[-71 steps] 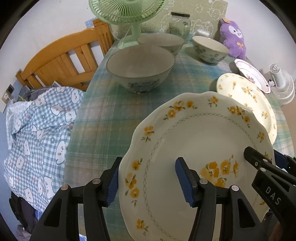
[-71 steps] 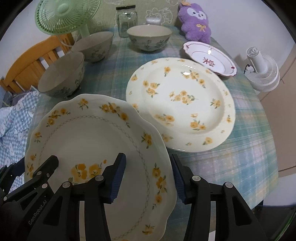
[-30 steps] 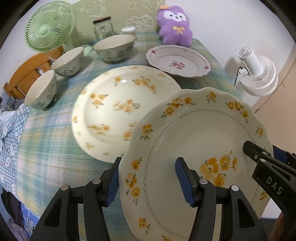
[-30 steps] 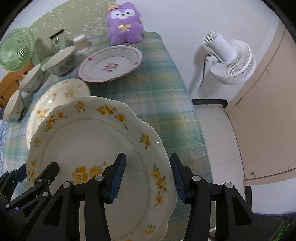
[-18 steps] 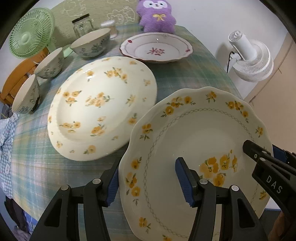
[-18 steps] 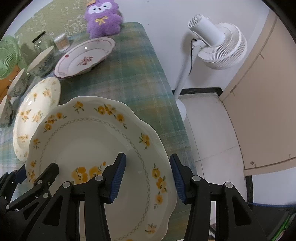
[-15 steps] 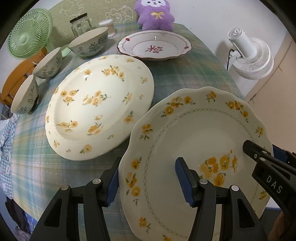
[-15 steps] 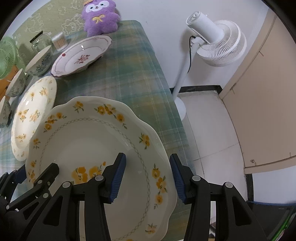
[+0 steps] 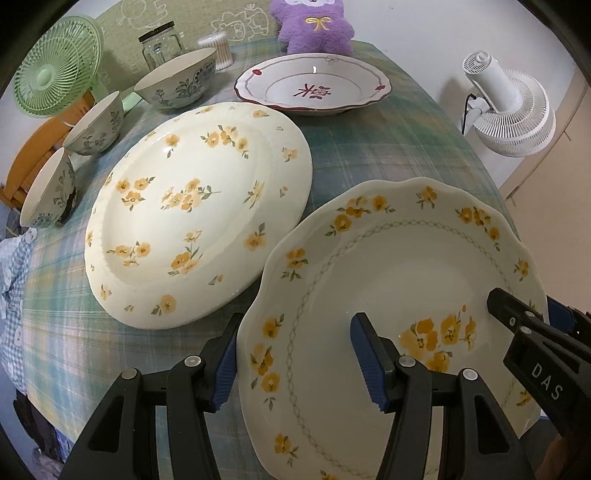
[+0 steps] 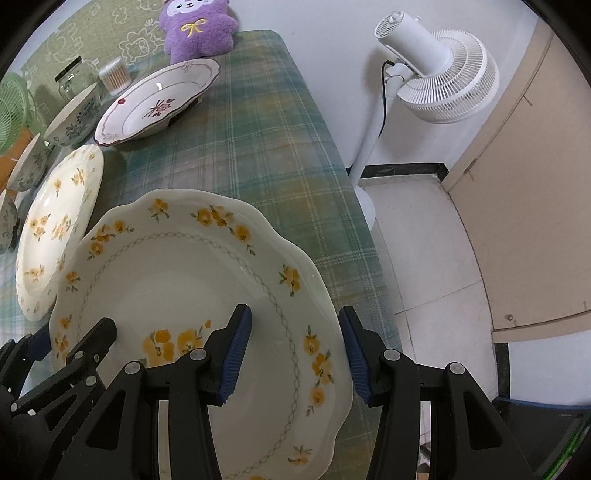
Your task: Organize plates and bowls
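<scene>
A scalloped cream plate with yellow flowers (image 9: pixel 399 266) (image 10: pixel 177 280) is held tilted above the table's near right part. My left gripper (image 9: pixel 297 354) is shut on its left rim, one blue pad inside the dish and one outside. My right gripper (image 10: pixel 295 350) is shut on the opposite rim in the same way. On the plaid tablecloth (image 9: pixel 369 147) lie a large round yellow-flowered plate (image 9: pixel 192 206) and a red-trimmed plate (image 9: pixel 314 86). Three flowered bowls (image 9: pixel 177 83) (image 9: pixel 96 127) (image 9: pixel 46 192) stand along the left.
A green desk fan (image 9: pixel 55 75), a glass jar (image 9: pixel 160 44), a cotton-swab tub (image 9: pixel 218 51) and a purple plush toy (image 9: pixel 314 22) line the table's far side. A white standing fan (image 10: pixel 439 74) is on the floor beyond the right edge, beside a beige door (image 10: pixel 524 206).
The held plate has travelled from beside the bowls across to the table's right side, past the large round plate, and sunk a little. Both grips look unchanged.
</scene>
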A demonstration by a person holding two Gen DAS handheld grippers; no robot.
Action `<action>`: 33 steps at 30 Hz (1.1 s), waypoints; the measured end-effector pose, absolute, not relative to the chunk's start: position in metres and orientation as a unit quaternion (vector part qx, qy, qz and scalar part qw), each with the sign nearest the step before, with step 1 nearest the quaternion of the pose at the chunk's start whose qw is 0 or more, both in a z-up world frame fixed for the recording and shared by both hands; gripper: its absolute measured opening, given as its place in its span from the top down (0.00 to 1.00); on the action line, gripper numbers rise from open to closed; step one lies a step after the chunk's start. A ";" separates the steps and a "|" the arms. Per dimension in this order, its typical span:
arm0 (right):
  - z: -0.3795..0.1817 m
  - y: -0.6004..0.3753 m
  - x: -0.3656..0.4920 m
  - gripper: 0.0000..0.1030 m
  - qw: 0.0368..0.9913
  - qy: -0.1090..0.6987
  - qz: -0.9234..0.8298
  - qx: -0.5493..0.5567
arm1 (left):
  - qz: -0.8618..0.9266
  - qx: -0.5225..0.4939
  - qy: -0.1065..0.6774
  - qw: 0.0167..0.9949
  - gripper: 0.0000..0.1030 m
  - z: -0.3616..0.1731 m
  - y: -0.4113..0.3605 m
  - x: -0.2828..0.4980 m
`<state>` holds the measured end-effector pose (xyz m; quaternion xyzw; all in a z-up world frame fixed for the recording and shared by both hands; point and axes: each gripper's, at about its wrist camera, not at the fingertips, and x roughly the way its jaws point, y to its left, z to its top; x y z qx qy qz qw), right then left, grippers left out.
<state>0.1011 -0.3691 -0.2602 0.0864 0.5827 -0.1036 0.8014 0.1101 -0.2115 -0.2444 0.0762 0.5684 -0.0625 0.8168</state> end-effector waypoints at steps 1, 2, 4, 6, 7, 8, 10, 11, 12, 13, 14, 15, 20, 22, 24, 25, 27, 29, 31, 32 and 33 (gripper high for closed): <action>-0.260 -0.370 0.101 0.49 0.801 0.583 -0.104 0.089 | -0.063 0.074 0.569 0.817 0.42 -0.245 -0.211 0.110; -0.260 -0.370 0.101 0.49 0.801 0.583 -0.105 0.091 | -0.062 0.072 0.569 0.817 0.42 -0.245 -0.211 0.111; -0.260 -0.371 0.101 0.49 0.801 0.582 -0.108 0.096 | -0.064 0.073 0.571 0.815 0.40 -0.245 -0.210 0.111; -0.259 -0.371 0.101 0.48 0.800 0.581 -0.110 0.100 | -0.073 0.084 0.572 0.813 0.25 -0.245 -0.214 0.110; -0.258 -0.371 0.102 0.47 0.801 0.580 -0.110 0.101 | -0.078 0.092 0.567 0.815 0.23 -0.243 -0.216 0.108; -0.257 -0.371 0.102 0.47 0.802 0.579 -0.109 0.101 | -0.082 0.096 0.563 0.817 0.18 -0.241 -0.218 0.106; -0.253 -0.371 0.102 0.46 0.808 0.572 -0.103 0.100 | -0.088 0.098 0.558 0.819 0.13 -0.236 -0.220 0.103; -0.250 -0.370 0.103 0.45 0.811 0.569 -0.100 0.097 | -0.089 0.098 0.558 0.819 0.13 -0.235 -0.220 0.102; -0.247 -0.368 0.103 0.38 0.814 0.565 -0.099 0.089 | -0.091 0.099 0.558 0.819 0.12 -0.233 -0.220 0.102; -0.243 -0.367 0.103 0.31 0.818 0.560 -0.099 0.081 | -0.090 0.098 0.557 0.819 0.12 -0.232 -0.219 0.102; -0.238 -0.365 0.102 0.29 0.823 0.555 -0.097 0.078 | -0.089 0.096 0.557 0.820 0.12 -0.229 -0.217 0.102; -0.234 -0.365 0.101 0.27 0.825 0.552 -0.094 0.076 | -0.087 0.094 0.555 0.822 0.12 -0.226 -0.215 0.103; -0.215 -0.361 0.097 0.22 0.832 0.542 -0.086 0.080 | -0.082 0.086 0.539 0.834 0.11 -0.207 -0.208 0.101; -0.206 -0.360 0.096 0.20 0.837 0.535 -0.081 0.082 | -0.080 0.085 0.531 0.840 0.11 -0.198 -0.208 0.099; -0.194 -0.357 0.095 0.18 0.844 0.525 -0.077 0.079 | -0.080 0.084 0.521 0.846 0.11 -0.188 -0.207 0.096; -0.188 -0.354 0.093 0.17 0.847 0.521 -0.075 0.078 | -0.080 0.085 0.516 0.849 0.11 -0.183 -0.206 0.095; -0.178 -0.349 0.092 0.16 0.853 0.512 -0.068 0.076 | -0.077 0.086 0.507 0.854 0.11 -0.173 -0.202 0.093; -0.168 -0.344 0.091 0.16 0.859 0.503 -0.059 0.074 | -0.074 0.085 0.499 0.859 0.11 -0.165 -0.198 0.093; -0.159 -0.337 0.092 0.16 0.865 0.494 -0.052 0.071 | -0.069 0.082 0.494 0.863 0.11 -0.160 -0.192 0.094; -0.156 -0.333 0.093 0.16 0.868 0.490 -0.050 0.070 | -0.060 0.083 0.491 0.865 0.11 -0.157 -0.189 0.096; -0.152 -0.329 0.094 0.16 0.871 0.485 -0.047 0.069 | -0.056 0.082 0.490 0.866 0.11 -0.156 -0.186 0.096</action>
